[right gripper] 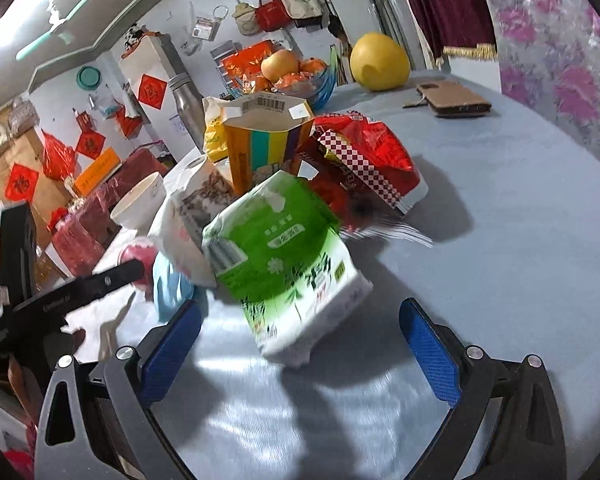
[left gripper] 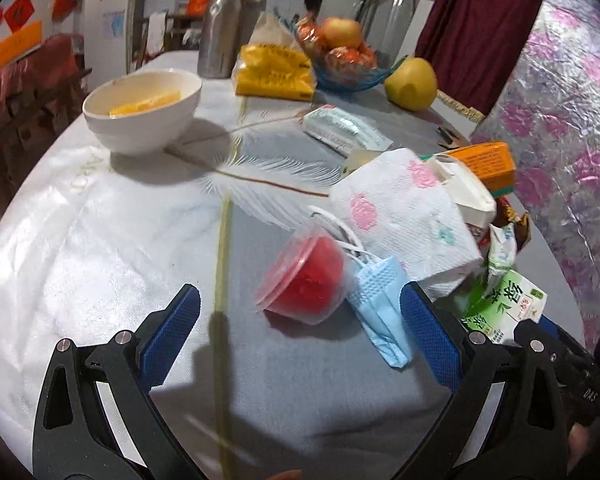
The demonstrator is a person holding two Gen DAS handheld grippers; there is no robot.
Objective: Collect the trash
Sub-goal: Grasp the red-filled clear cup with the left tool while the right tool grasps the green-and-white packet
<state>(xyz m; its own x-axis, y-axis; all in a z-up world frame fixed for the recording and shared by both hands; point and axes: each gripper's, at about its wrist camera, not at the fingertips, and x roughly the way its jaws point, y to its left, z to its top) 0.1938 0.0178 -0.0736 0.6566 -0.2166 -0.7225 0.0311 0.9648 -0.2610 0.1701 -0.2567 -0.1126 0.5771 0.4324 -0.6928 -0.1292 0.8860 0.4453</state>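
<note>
A heap of trash lies on the round table. In the left wrist view my left gripper [left gripper: 300, 316] is open, its blue pads either side of a clear cup with red contents [left gripper: 302, 282] tipped on its side and a crumpled blue face mask [left gripper: 380, 304]. Behind them lie a patterned paper towel [left gripper: 404, 216], a white feather [left gripper: 268, 176], an orange carton [left gripper: 488, 160] and a green tissue pack [left gripper: 504, 300]. My right gripper [right gripper: 300, 320] is open, just in front of the green tissue pack [right gripper: 284, 256]. Beyond it stand a striped carton [right gripper: 260, 144] and a red snack bag [right gripper: 364, 156].
A white bowl [left gripper: 144, 108] with something yellow inside, a yellow packet [left gripper: 272, 72], a metal bottle [left gripper: 220, 24], a blue fruit bowl [left gripper: 340, 60] and a yellow pomelo [left gripper: 412, 84] sit at the table's far side. A brown phone case [right gripper: 452, 100] lies at the far right.
</note>
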